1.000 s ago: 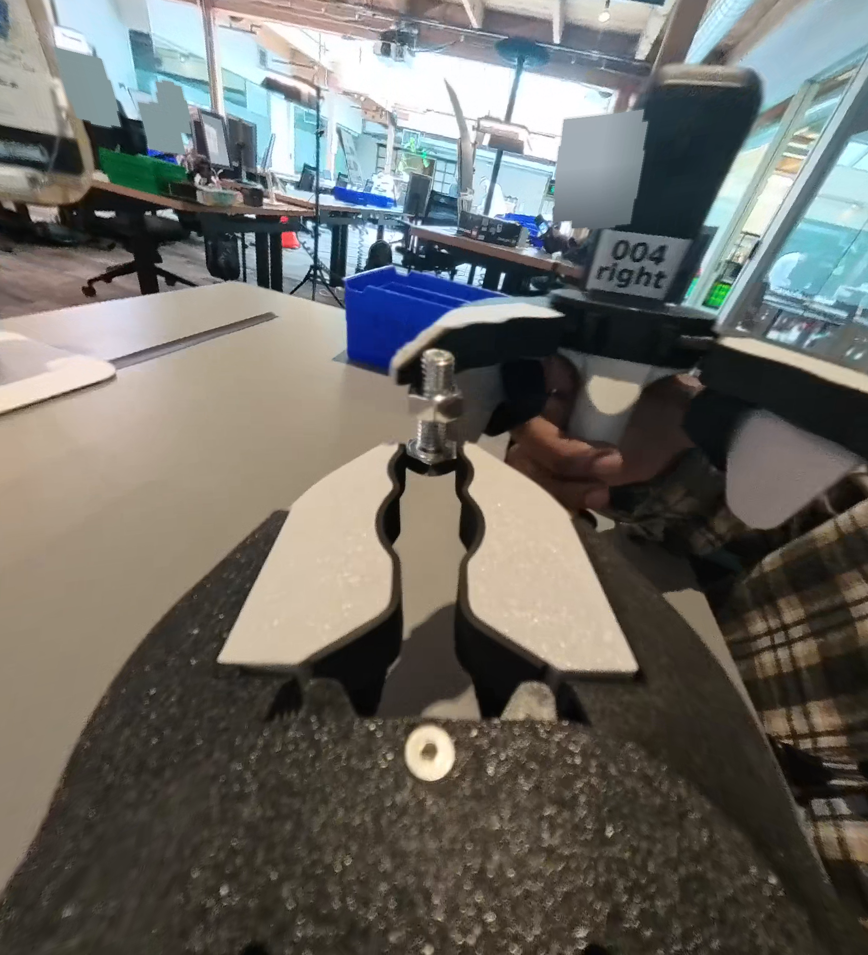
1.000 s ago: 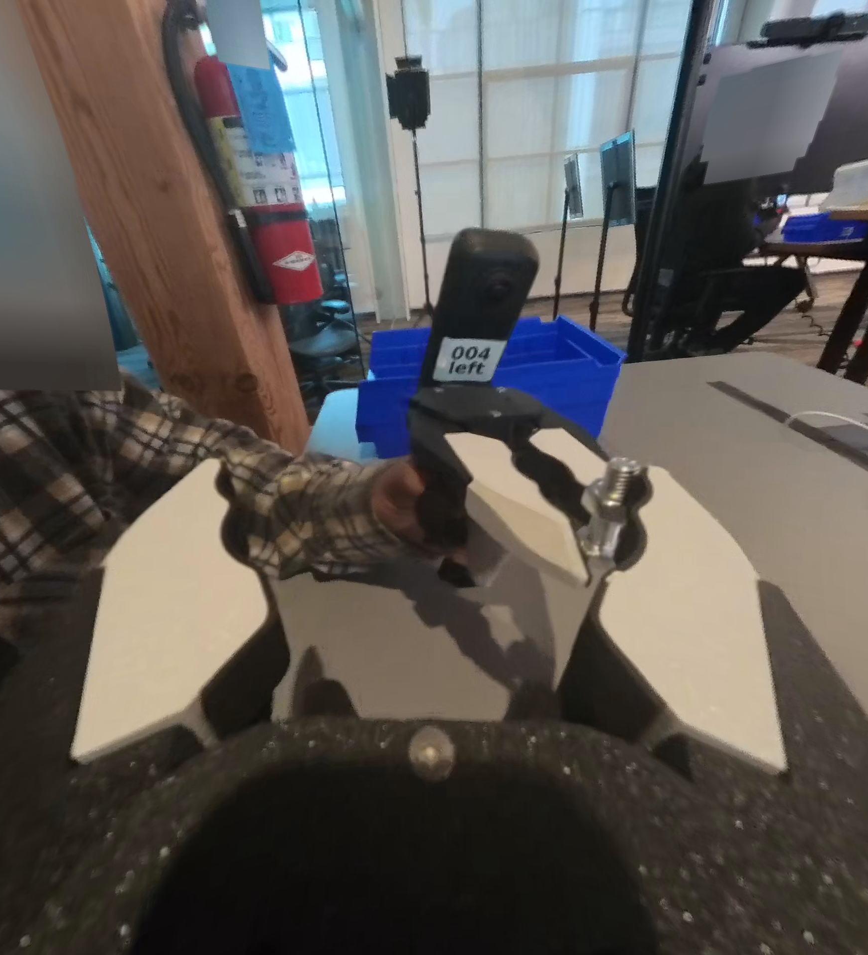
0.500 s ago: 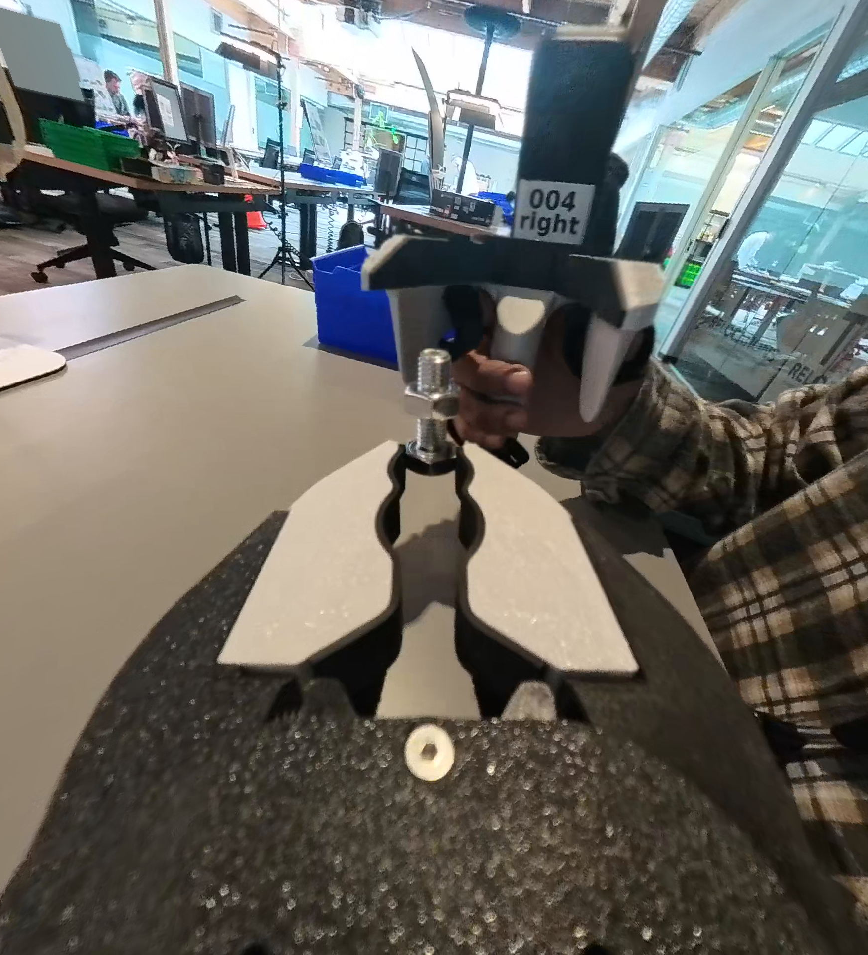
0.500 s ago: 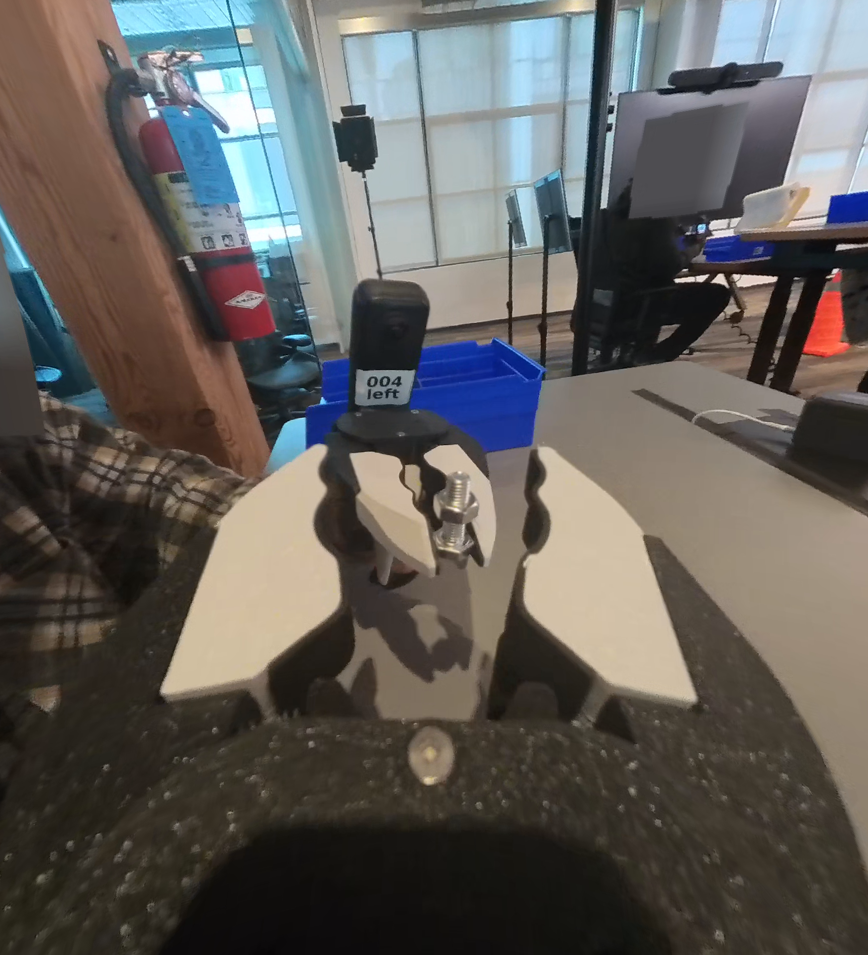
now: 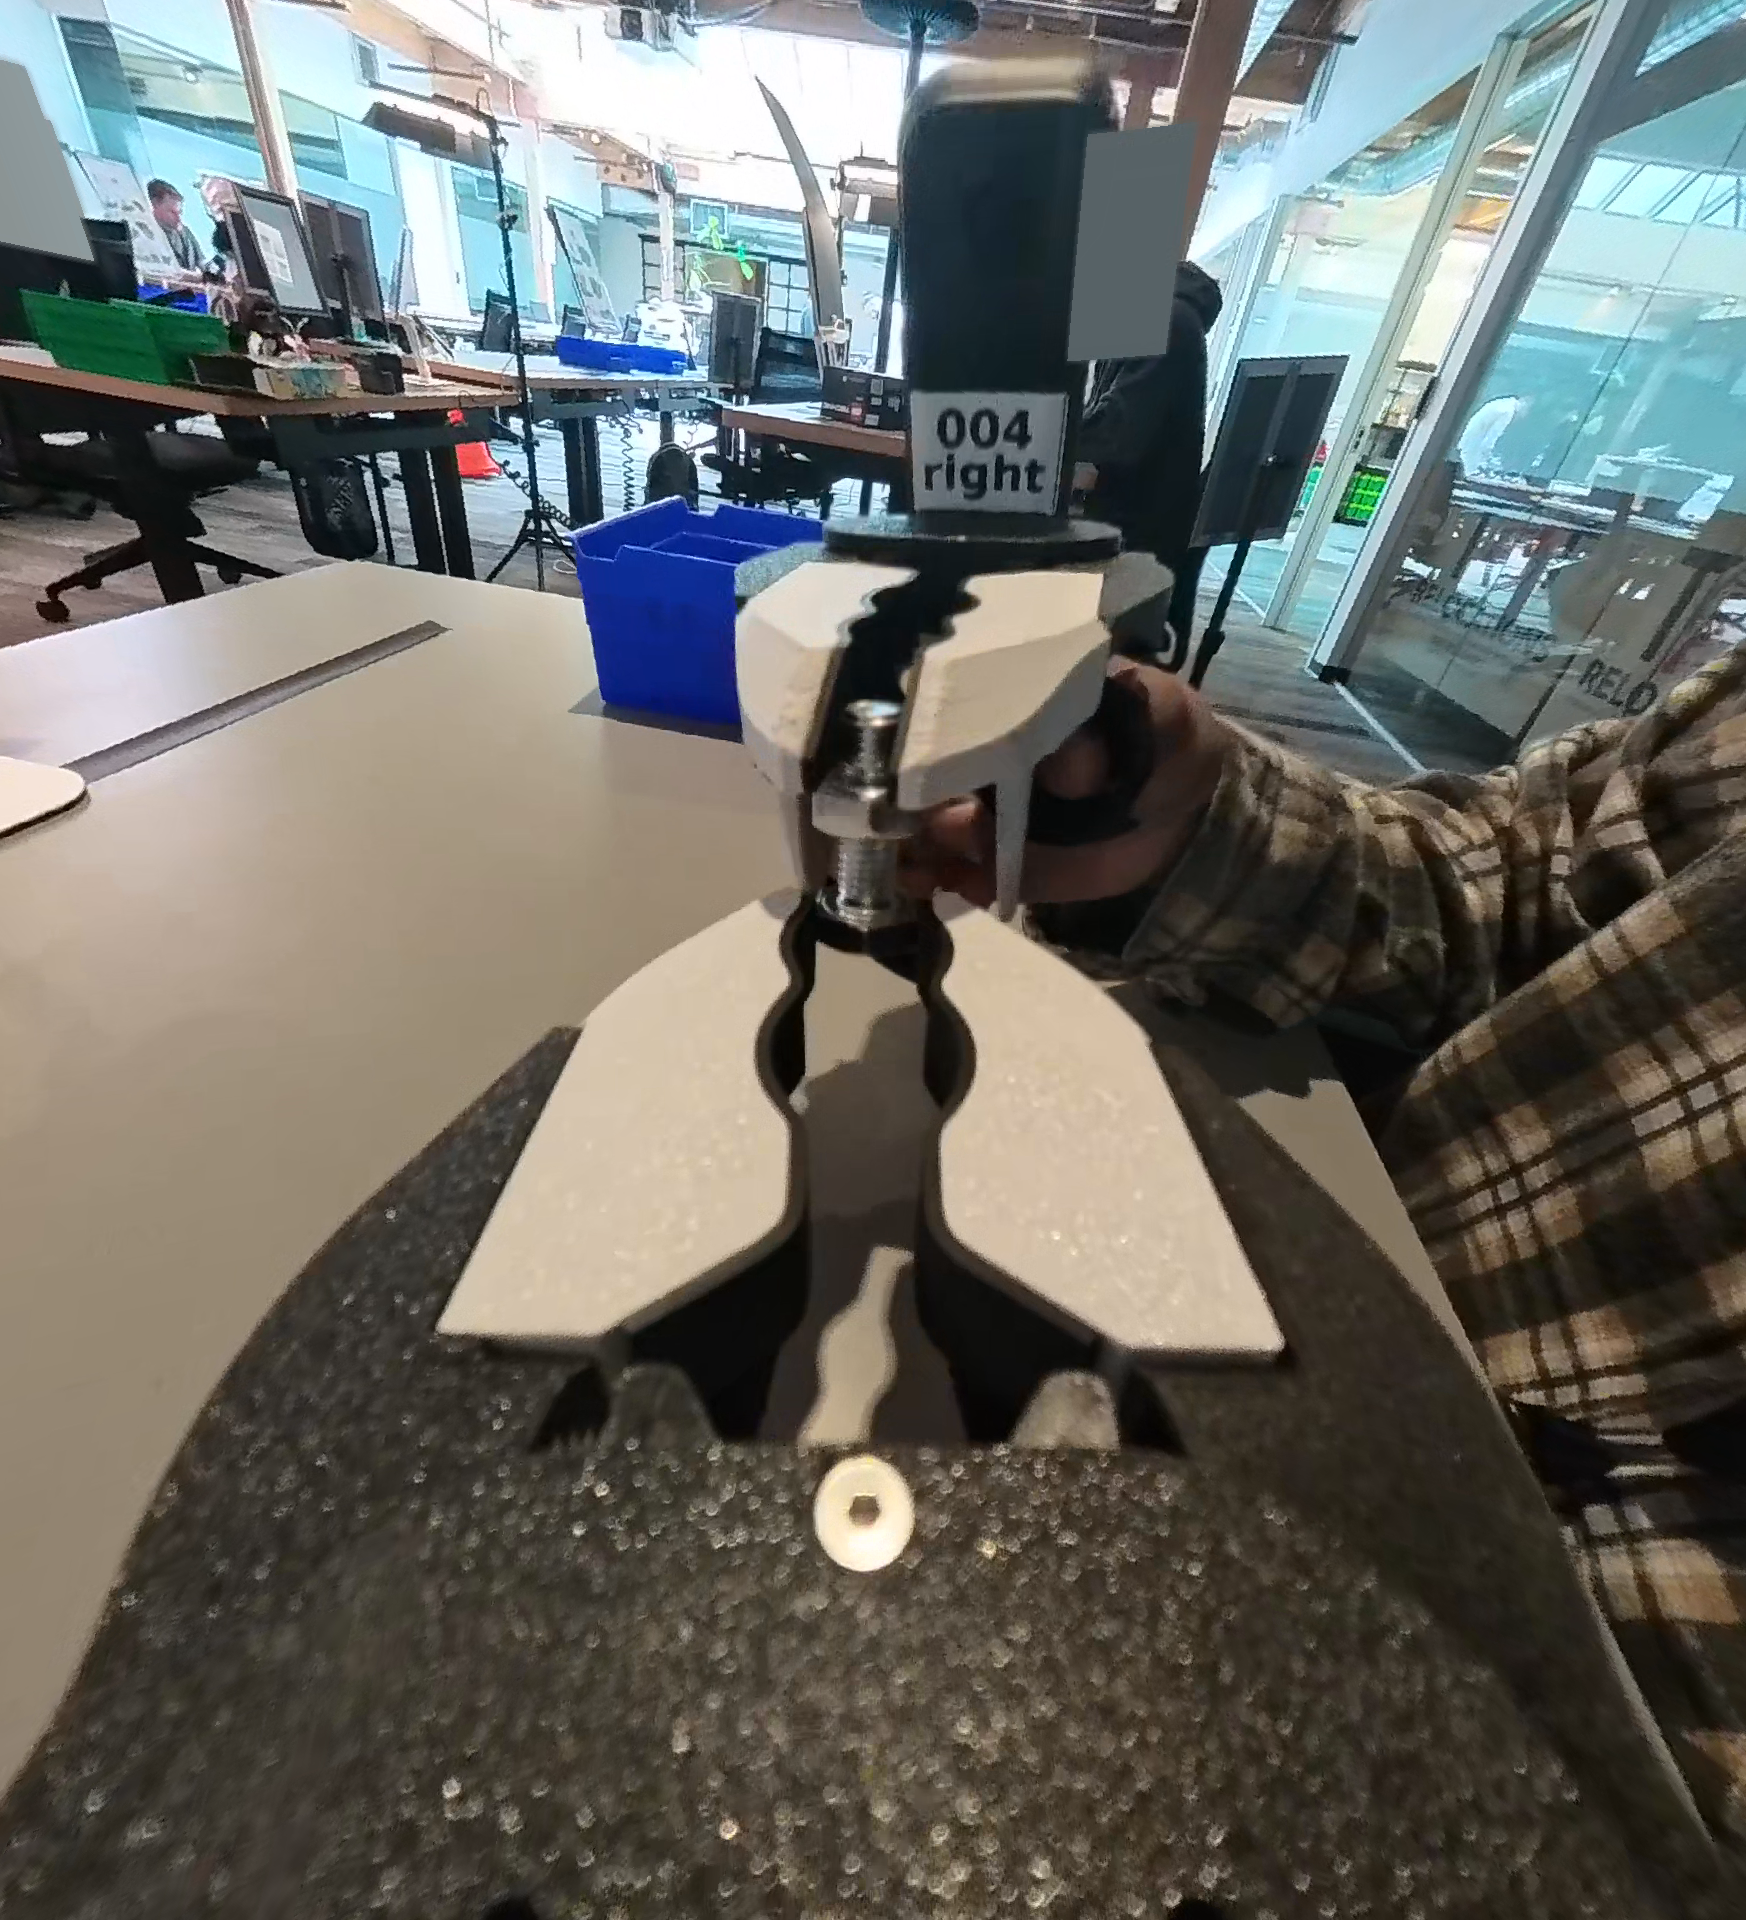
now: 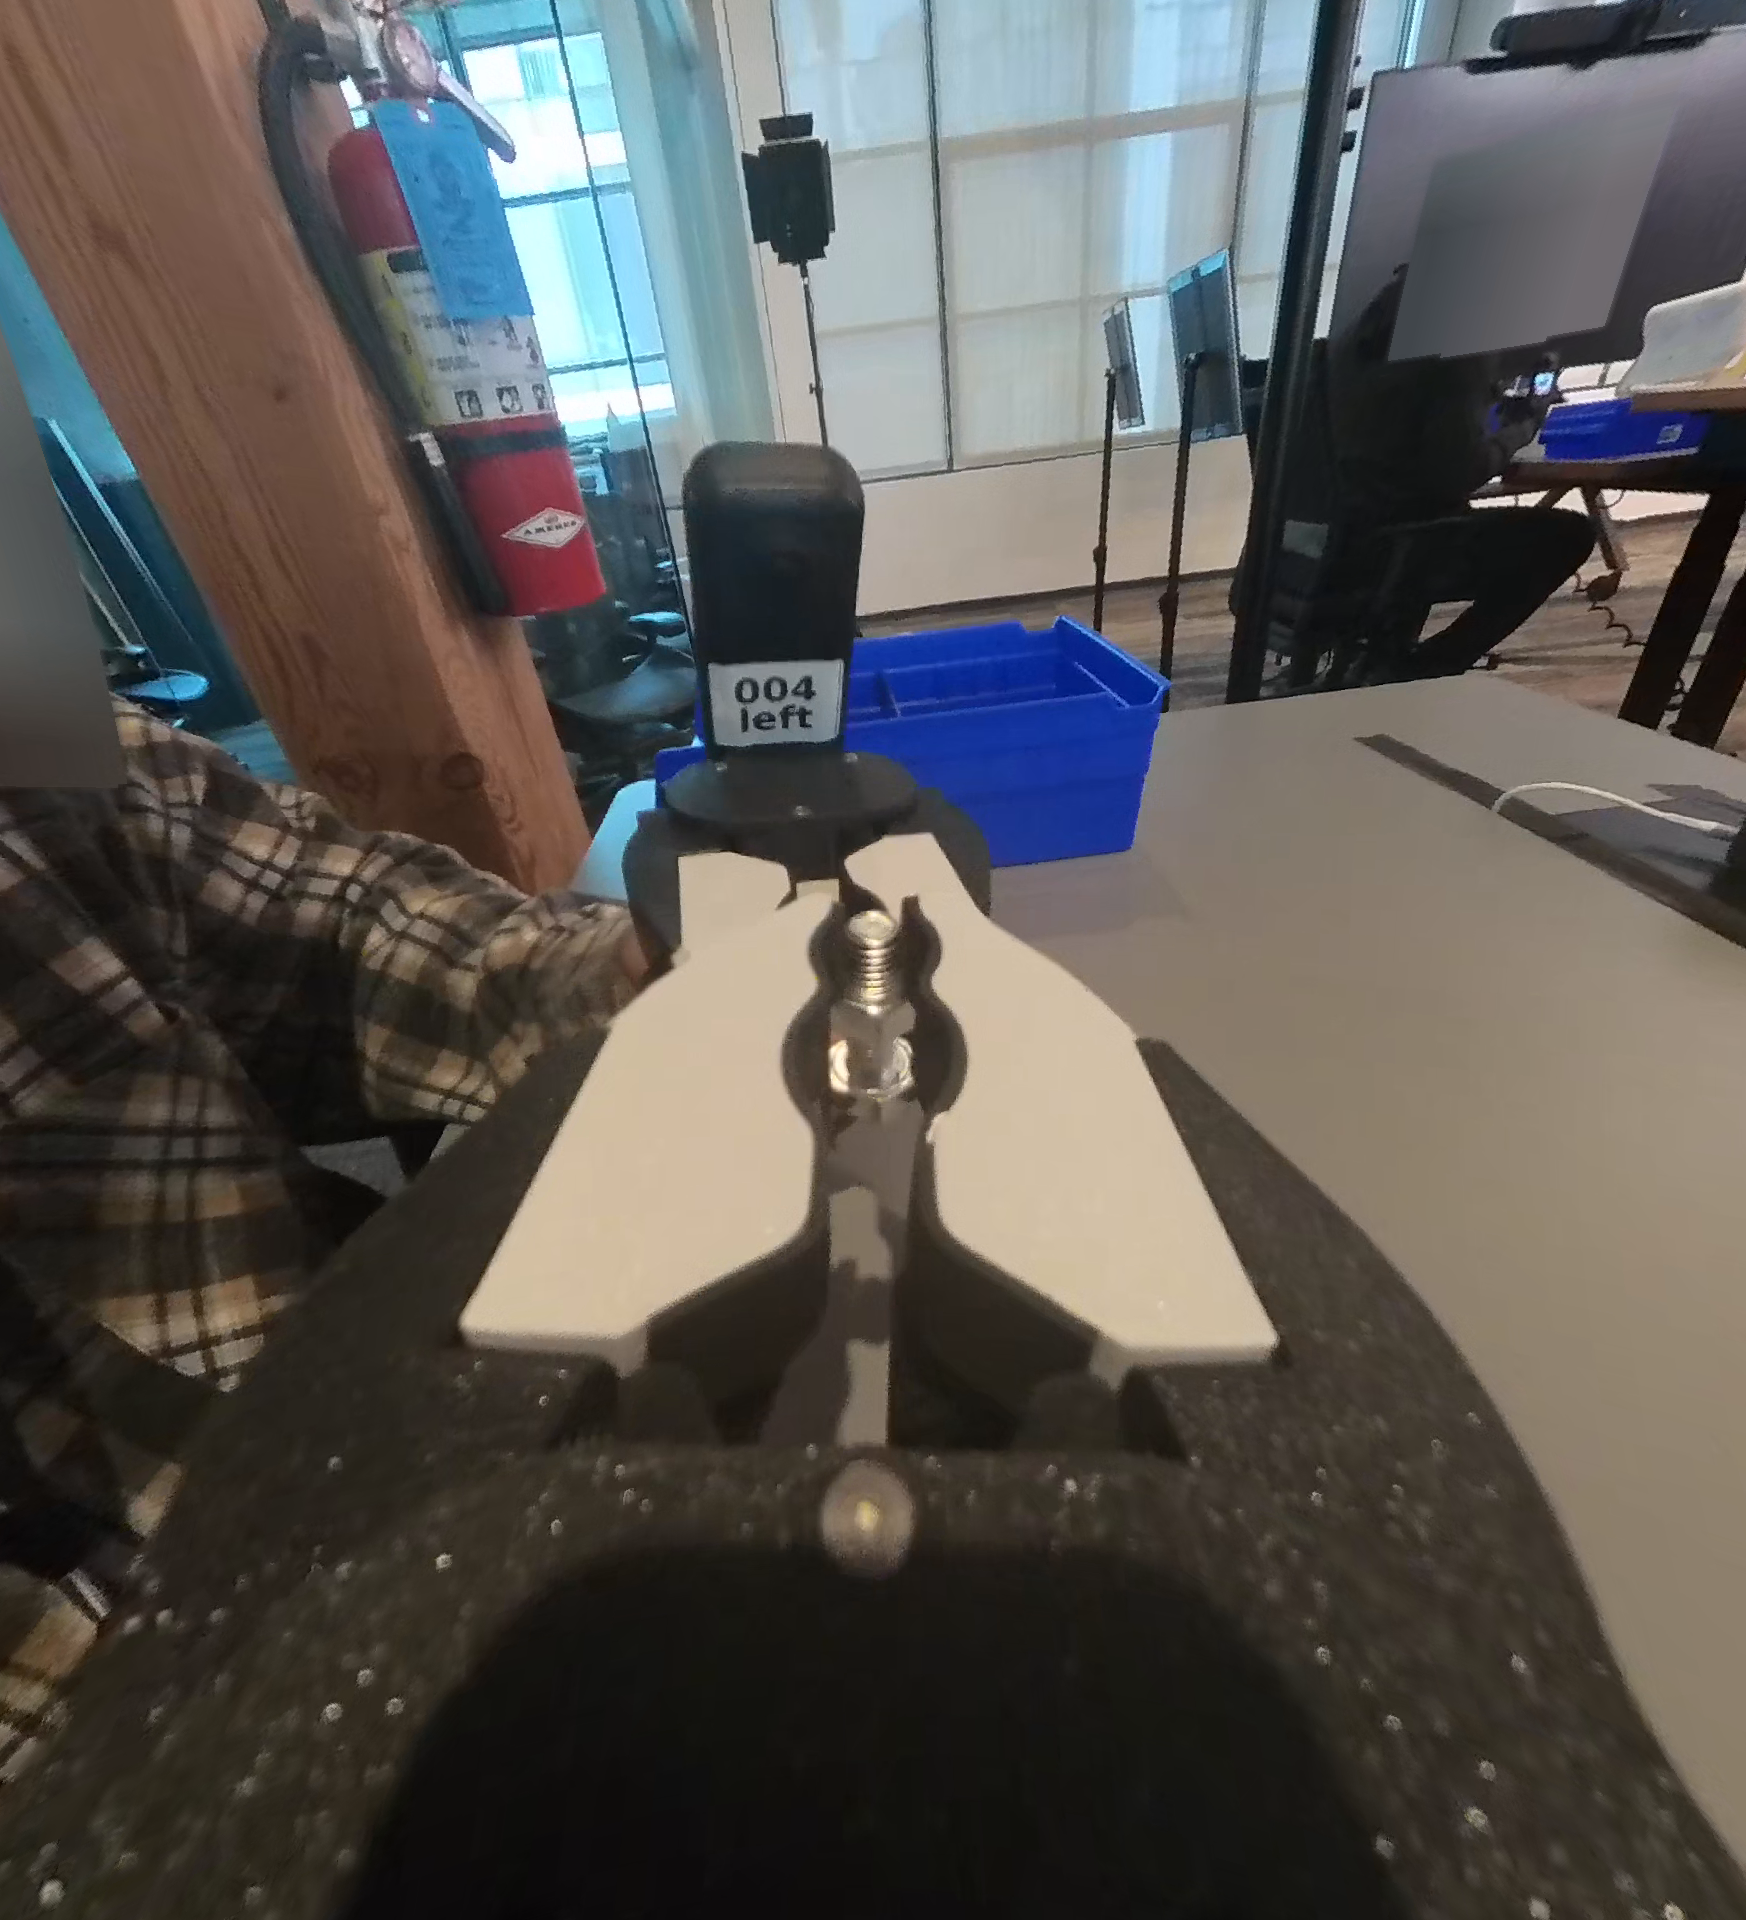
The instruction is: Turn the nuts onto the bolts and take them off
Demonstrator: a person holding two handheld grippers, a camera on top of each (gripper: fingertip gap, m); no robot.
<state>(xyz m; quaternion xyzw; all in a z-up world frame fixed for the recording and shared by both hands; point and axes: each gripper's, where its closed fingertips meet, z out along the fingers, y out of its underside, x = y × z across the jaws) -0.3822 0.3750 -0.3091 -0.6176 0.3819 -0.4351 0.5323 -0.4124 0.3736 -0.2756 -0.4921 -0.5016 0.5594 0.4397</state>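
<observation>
**A:** Right, big things first. I've got both grippers up over the grey worktop (image 5: 225, 935), facing each other, with the blue bin (image 6: 1004, 748) behind them near the far edge.

**B:** And the bolt?

**A:** My left gripper (image 5: 867, 935) has it. Its fingers (image 5: 682, 1122) are closed almost together at the tips, pinching the bolt's (image 5: 864, 821) lower end, so the bolt stands upright above them, clear of the worktop.

**B:** What is the right one doing?

**A:** My right gripper (image 6: 874, 1049) is closed around the nut (image 6: 867, 1039), which sits partway up the thread. Its fingers (image 6: 703, 1143) are nearly shut, with the nut in the notch between them. I judge they're touching its flats, though I can't tell how firmly.

**B:** So which step is this?

**A:** Turning the nut, I'd say. Whether it's going on or coming off, I can't tell from here.

**B:** Next move?

**A:** A twist of the right wrist about the bolt's axis, left hand steady. I'd keep the two in line, or the nut may bind or slip out of the notch.
</observation>
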